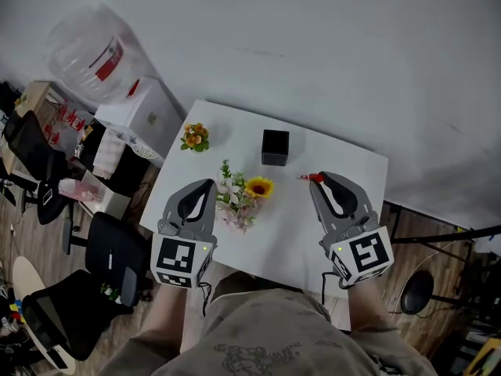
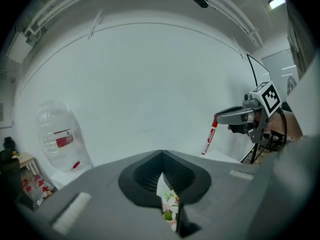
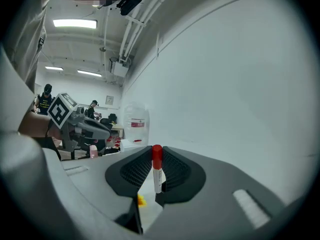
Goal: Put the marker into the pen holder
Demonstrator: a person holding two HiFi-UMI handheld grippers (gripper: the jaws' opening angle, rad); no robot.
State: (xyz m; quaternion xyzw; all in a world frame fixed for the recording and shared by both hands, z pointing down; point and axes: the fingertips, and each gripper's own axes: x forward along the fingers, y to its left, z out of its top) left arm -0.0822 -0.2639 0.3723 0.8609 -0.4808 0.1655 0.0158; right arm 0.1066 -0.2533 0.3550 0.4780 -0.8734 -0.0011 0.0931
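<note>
A white marker with a red cap (image 1: pixel 312 178) is held in my right gripper (image 1: pixel 322 178), which is shut on it above the white table (image 1: pixel 352 171). In the right gripper view the marker (image 3: pixel 157 170) stands upright between the jaws, cap up. The black square pen holder (image 1: pixel 275 147) stands on the table's far middle, up and to the left of the marker. My left gripper (image 1: pixel 205 186) hovers shut over the table's left side, with nothing in it. From the left gripper view the marker (image 2: pixel 209 136) hangs from the right gripper (image 2: pixel 235 117) to the right.
A bouquet with a sunflower (image 1: pixel 243 193) lies between the grippers. A small orange flower bunch (image 1: pixel 195 137) sits at the table's far left corner. A large water bottle (image 1: pixel 88 50), a white cabinet (image 1: pixel 147 113) and black chairs (image 1: pixel 111 248) stand left of the table.
</note>
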